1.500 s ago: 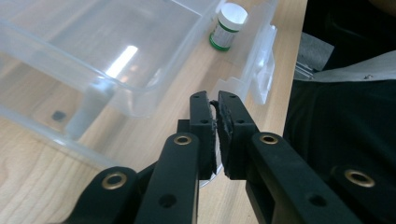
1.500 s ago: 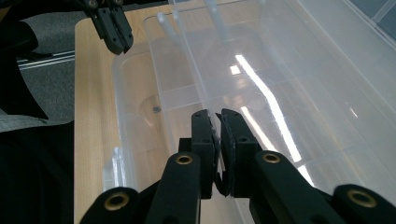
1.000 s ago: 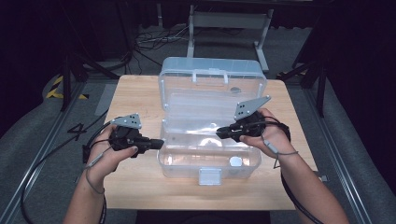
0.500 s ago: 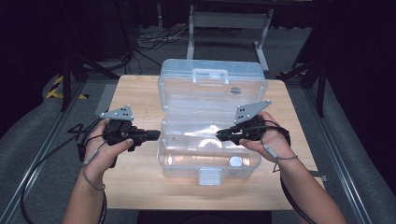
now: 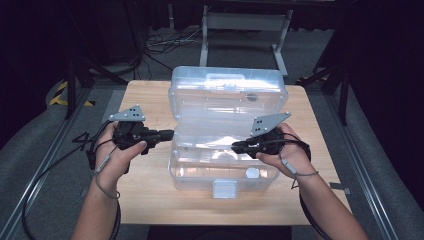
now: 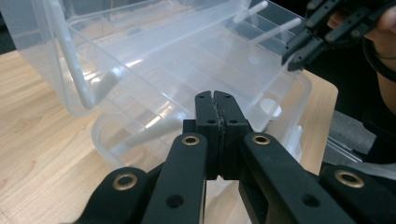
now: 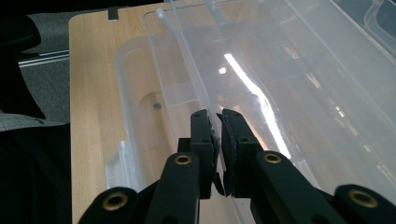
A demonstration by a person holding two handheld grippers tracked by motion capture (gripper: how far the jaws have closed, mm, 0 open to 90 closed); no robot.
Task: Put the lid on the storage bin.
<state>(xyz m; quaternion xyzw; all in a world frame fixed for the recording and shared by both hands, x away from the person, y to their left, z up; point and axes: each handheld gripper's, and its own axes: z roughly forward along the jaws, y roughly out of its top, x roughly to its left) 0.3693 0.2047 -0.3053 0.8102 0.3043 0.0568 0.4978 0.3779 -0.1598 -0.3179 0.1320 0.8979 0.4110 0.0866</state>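
Right tongs (image 7: 215,122) pinch tray rim (image 7: 187,60) in clear box (image 5: 200,172); left tongs (image 6: 216,100) clenched, empty.

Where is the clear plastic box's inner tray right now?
In the high view, the clear inner tray sits over the box's base, mid-table, between both grippers; the right gripper pinches its right edge.

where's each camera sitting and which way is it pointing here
High view: above the person's side, looking forward and down at the clear box on the table; forearms and both grippers enter from below.
Left gripper view: rides the left gripper, facing the box; jaws together.
Right gripper view: rides the right gripper, pinching the tray edge.
All share the box.
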